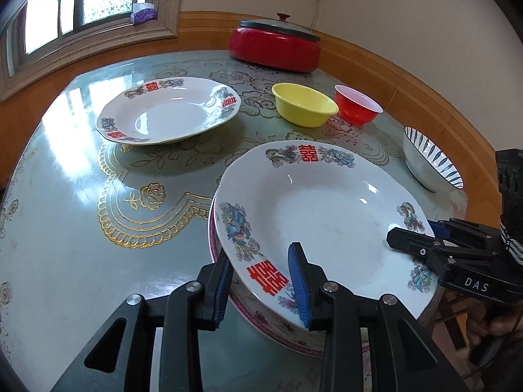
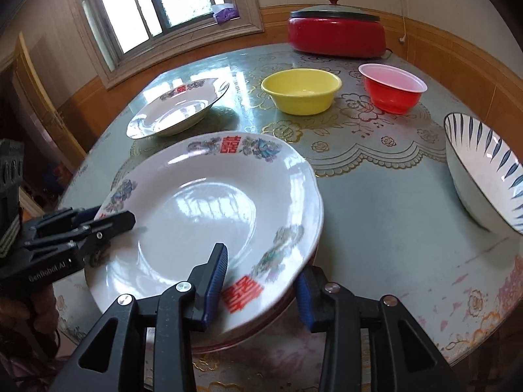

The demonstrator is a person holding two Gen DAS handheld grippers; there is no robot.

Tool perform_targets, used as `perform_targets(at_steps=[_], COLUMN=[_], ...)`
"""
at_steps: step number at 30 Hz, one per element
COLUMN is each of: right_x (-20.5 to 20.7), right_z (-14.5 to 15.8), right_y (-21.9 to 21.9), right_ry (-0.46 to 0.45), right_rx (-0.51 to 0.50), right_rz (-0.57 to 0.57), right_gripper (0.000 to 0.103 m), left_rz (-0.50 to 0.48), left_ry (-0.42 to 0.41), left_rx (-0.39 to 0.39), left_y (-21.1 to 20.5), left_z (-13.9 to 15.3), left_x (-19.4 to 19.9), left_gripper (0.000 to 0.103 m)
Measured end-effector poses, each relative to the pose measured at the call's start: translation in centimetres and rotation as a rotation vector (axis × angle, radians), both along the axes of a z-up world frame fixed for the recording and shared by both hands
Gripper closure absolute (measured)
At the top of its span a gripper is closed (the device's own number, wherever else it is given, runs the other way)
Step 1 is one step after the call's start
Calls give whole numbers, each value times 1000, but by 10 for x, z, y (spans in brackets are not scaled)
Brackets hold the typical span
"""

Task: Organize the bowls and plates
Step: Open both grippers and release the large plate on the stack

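A white plate with red characters and floral rim rests tilted on a pink-rimmed plate at the table's near edge. My left gripper straddles its near-left rim, jaws apart on either side. My right gripper straddles its near-right rim the same way; it also shows in the left wrist view. A second matching plate lies far left. A yellow bowl, red bowl and blue-striped white bowl stand on the right.
A red lidded electric pot stands at the table's far edge by the wall. The round table has a glossy floral cover. A window is at the back left.
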State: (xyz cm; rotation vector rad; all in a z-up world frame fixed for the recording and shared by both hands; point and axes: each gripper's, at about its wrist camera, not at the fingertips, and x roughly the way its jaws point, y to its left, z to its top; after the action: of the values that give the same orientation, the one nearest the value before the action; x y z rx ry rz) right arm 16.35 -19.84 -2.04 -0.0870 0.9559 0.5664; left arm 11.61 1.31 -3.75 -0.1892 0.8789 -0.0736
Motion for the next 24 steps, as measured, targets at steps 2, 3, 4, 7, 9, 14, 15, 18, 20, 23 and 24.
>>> perform_targets(at_steps=[2, 3, 4, 7, 9, 14, 15, 18, 20, 23, 24], right_x=[-2, -2, -3, -8, -10, -16, -16, -18, -13, 3, 10], right_z=[0, 1, 2, 7, 7, 8, 7, 10, 15, 19, 17], right_y=[-1, -1, -1, -3, -6, -12, -13, -14, -19, -26, -25], right_ry=[-6, -4, 4, 6, 10, 0, -1, -15, -25, -34, -22], right_rx=[2, 3, 2, -12, -57, -56, -55, -56, -35, 4, 8], right_rz=[0, -2, 0, 19, 15, 16, 15, 20, 1, -61, -74], right_gripper=[64, 64, 64, 61, 60, 60, 60, 60, 60, 60, 60], left_rz=[-3, -2, -1, -6, -14, -18, -13, 4, 17, 53, 65], left_ry=[-1, 0, 3, -1, -1, -7, -9, -11, -6, -7, -10], left_rx=[3, 0, -5, -12, -14, -9, -7, 8, 3, -6, -7], left_y=[0, 0, 1, 2, 2, 1, 1, 4, 9, 17, 18], left_z=[0, 0, 0, 2, 2, 2, 3, 4, 4, 5, 6], left_x=[0, 0, -1, -5, -8, -12, -13, -14, -17, -22, -24], left_gripper=[68, 68, 68, 68, 69, 69, 69, 69, 68, 65, 64])
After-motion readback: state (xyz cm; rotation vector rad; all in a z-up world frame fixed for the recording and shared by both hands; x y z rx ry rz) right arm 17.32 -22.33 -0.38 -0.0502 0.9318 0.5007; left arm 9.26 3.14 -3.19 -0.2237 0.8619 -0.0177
